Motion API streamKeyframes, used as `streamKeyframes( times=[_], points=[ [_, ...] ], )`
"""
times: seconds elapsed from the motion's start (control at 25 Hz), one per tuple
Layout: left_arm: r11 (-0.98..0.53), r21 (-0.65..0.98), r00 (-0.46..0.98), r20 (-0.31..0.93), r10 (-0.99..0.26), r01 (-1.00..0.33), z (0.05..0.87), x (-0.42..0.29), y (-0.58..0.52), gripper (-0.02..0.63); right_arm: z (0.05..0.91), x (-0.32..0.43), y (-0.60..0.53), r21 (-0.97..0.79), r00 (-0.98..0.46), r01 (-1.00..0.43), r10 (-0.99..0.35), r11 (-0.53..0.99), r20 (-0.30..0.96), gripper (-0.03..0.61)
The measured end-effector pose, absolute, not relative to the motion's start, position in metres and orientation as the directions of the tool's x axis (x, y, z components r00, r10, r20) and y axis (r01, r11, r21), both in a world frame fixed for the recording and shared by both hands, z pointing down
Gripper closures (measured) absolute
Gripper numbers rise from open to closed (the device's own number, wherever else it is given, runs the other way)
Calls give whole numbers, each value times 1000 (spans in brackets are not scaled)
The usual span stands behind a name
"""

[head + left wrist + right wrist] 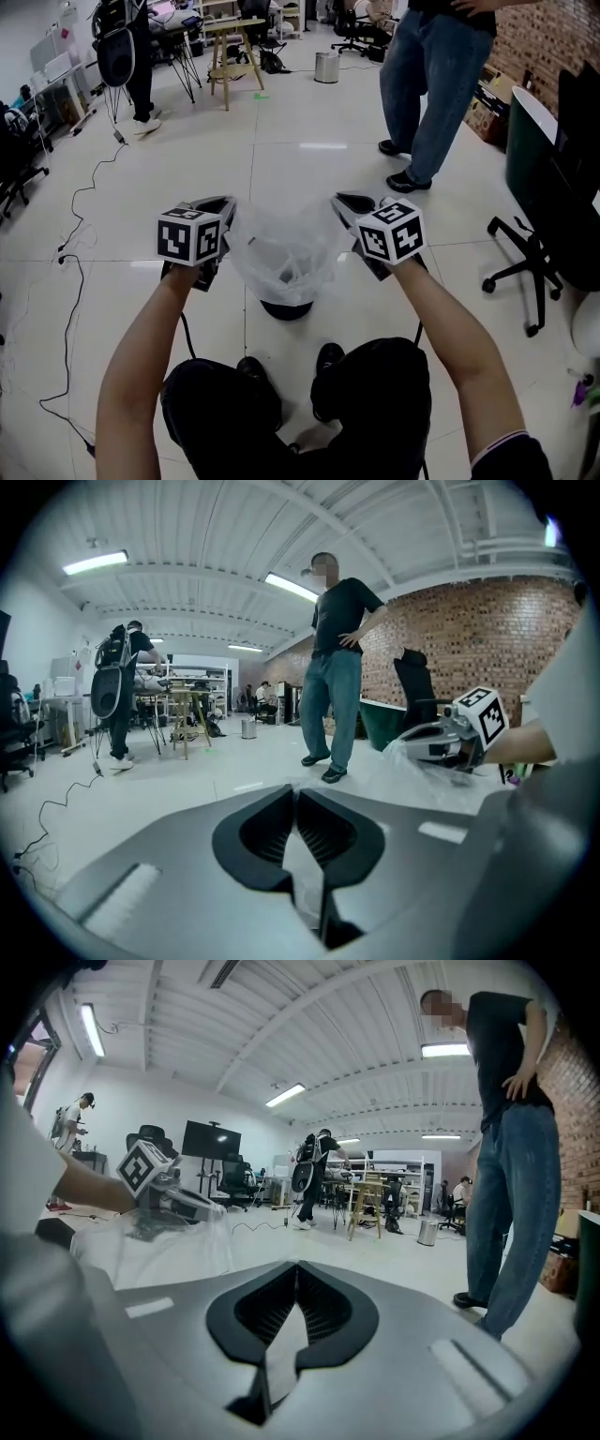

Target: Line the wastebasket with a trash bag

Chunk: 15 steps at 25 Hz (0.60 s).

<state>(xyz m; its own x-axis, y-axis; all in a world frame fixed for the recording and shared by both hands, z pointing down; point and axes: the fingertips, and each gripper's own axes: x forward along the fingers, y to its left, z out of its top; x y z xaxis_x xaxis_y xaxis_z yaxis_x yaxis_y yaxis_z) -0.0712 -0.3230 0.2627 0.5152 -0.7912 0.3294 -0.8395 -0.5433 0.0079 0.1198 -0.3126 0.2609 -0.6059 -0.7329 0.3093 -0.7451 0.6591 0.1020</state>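
Observation:
A clear trash bag [284,248] hangs stretched between my two grippers, its mouth spread wide. Right beneath it on the floor stands the black wastebasket [286,309], mostly hidden by the bag, whose bottom reaches its rim. My left gripper [227,210] is shut on the bag's left edge, and the film [302,869] shows pinched between its jaws. My right gripper [340,204] is shut on the right edge, with the same film [279,1354] caught between its jaws. Each gripper view shows the other gripper across the bag: the right gripper [433,746] and the left gripper [184,1204].
A person in jeans [427,84] stands just beyond the basket on the right. An office chair [534,258] is at the right, cables [70,272] trail over the floor at the left. A wooden stool [230,56] and a small metal bin [326,66] stand far back.

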Motion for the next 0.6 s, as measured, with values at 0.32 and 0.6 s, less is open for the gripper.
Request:
streamKeyframes(
  times=[0.32,0.6],
  points=[
    [-514,20,479,391,-785,-858,310,-82,-340,603,312,121,-330,51,-589,-763,-725,645,357,577],
    [-476,7,430,439,-789,-880,349,-92,-358,603,346,136,-351,30,-559,-787,-733,616,388,577]
  ],
)
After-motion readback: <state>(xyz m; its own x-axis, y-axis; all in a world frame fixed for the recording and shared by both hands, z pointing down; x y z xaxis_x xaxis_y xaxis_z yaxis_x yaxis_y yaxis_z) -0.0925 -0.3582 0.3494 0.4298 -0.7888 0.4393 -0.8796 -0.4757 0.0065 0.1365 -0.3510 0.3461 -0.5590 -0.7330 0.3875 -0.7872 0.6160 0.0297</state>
